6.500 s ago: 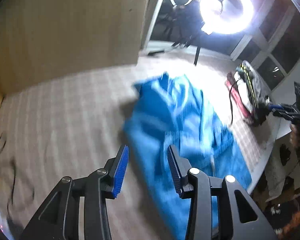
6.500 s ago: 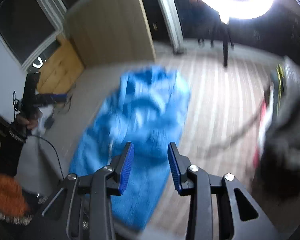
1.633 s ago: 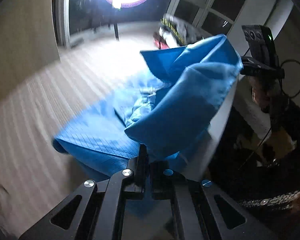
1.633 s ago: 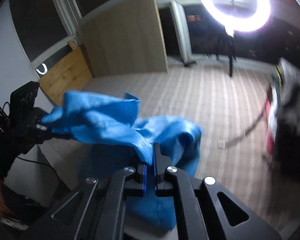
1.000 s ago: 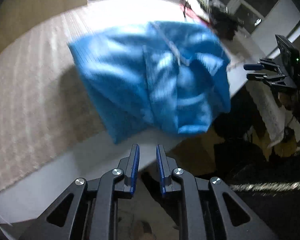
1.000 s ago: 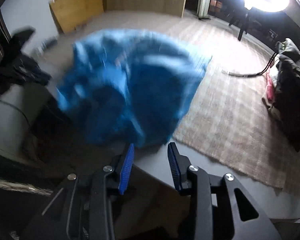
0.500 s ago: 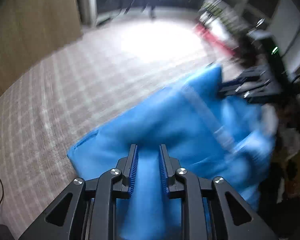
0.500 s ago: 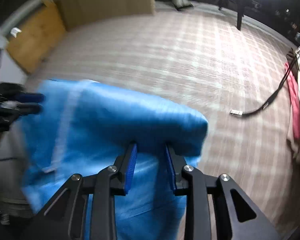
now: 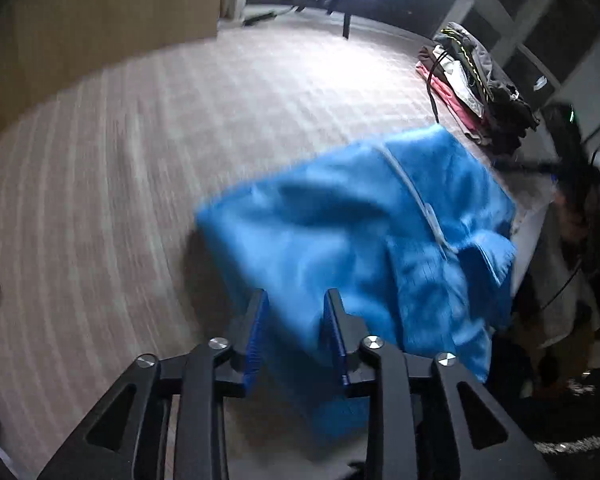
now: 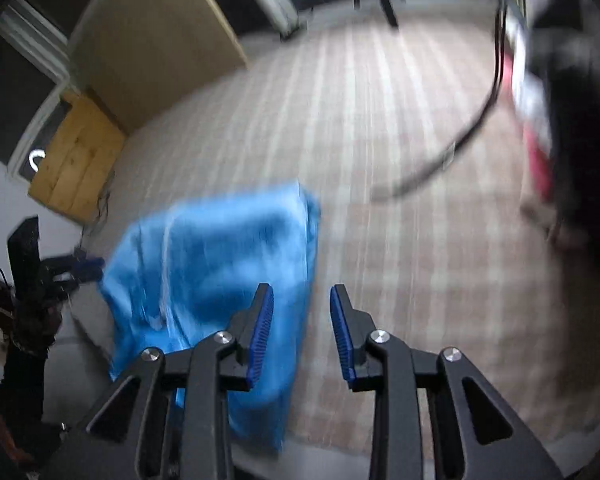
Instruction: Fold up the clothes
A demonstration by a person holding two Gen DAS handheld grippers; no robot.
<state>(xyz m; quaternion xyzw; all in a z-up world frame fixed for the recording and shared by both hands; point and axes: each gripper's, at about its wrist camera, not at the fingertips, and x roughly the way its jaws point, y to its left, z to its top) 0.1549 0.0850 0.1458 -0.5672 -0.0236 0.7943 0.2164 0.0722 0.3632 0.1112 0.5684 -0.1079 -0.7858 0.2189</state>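
The blue garment [image 9: 352,240] lies roughly doubled on the checked cloth [image 9: 140,140], still rumpled. The left gripper [image 9: 294,334] and right gripper [image 10: 302,334] have just been opening, their fingers spread and pinching nothing; smoothing and more folds remain.

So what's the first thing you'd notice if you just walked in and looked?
The bright blue garment, lying rumpled on the checked cloth near its front edge. Next, the left gripper, jaws apart with blue cloth showing between them, and the right gripper, open beside the garment's edge. Far off to the right sits a pile of other clothes.
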